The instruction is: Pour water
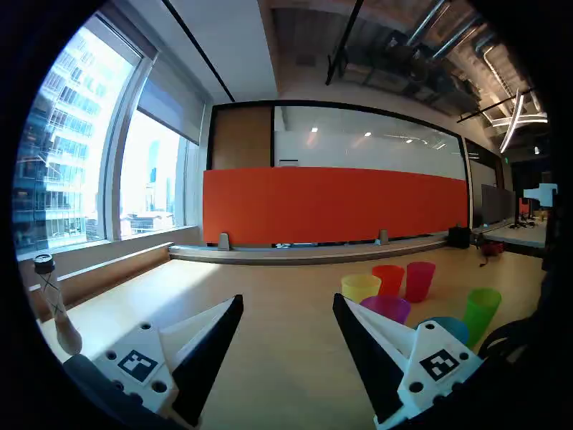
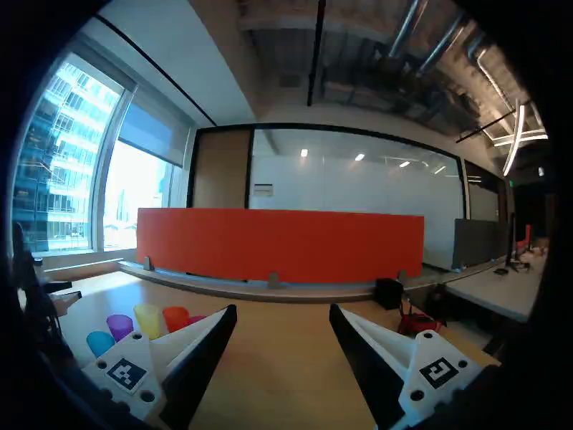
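Six coloured cups (image 1: 387,307) and one capped bottle (image 1: 56,304).

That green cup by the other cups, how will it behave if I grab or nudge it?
The green cup looks like thin translucent plastic, so probably light and apt to flex under a squeeze. It stands upright and narrows toward its base, so a push near the rim may tip it. The table looks smooth, so a low nudge would likely slide it.

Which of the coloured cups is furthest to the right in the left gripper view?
The green cup. It stands just right of the blue cup, and every other cup in the cluster sits farther left.
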